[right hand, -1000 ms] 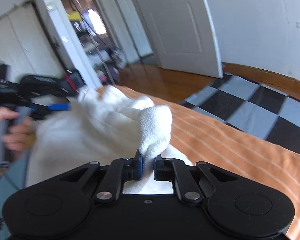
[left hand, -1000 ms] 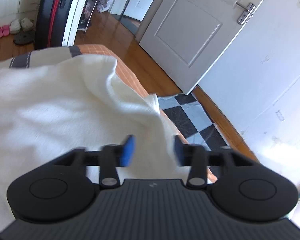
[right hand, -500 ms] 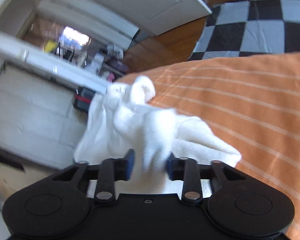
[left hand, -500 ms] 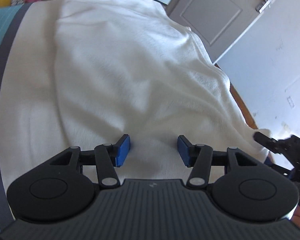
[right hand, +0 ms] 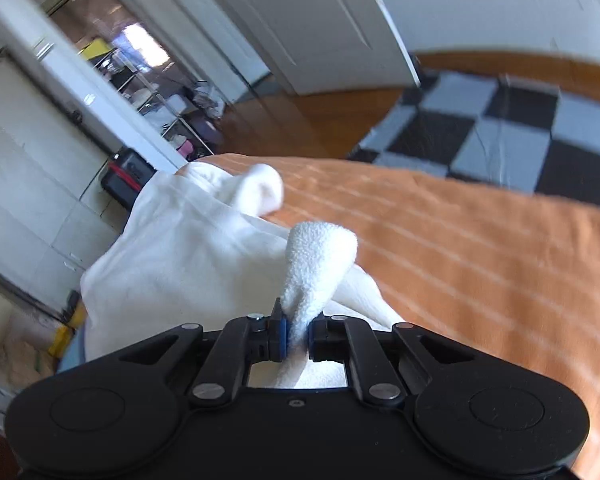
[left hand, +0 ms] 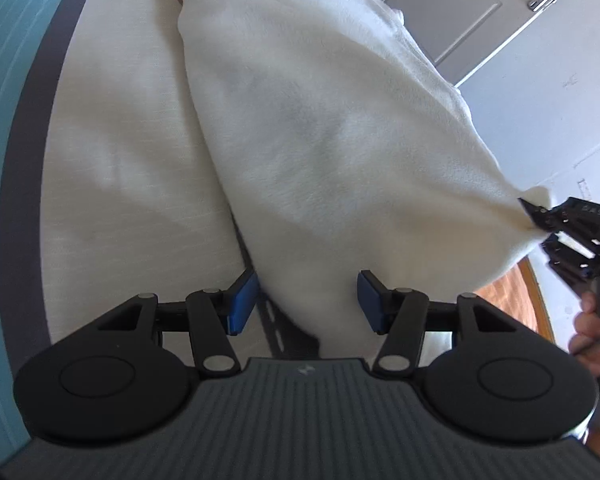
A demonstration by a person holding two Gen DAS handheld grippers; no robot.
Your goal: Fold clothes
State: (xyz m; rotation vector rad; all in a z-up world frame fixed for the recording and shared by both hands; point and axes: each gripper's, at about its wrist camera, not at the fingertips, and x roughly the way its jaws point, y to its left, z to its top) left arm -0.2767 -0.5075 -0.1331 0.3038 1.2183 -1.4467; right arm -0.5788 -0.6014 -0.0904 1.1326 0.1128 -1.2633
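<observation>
A white fleece garment (left hand: 340, 132) lies spread on the bed, its near edge lifted. It also shows in the right wrist view (right hand: 188, 256). My left gripper (left hand: 306, 300) is open, its blue pads on either side of the garment's near edge, not closed on it. My right gripper (right hand: 298, 334) is shut on a bunched corner of the garment (right hand: 320, 256). In the left wrist view the right gripper (left hand: 540, 216) pinches that corner at the far right and holds it up.
The bed has a white sheet (left hand: 120, 168), a grey band (left hand: 24, 160) and a teal part (left hand: 4, 60). An orange striped cover (right hand: 480, 248) lies to the right. A checkered floor mat (right hand: 500, 128), a white door (right hand: 320, 20) and a dark suitcase (right hand: 126, 178) stand beyond.
The right gripper has closed on the garment corner again and lifted it. The left gripper has come lower and closer to the garment's near edge, still open.
</observation>
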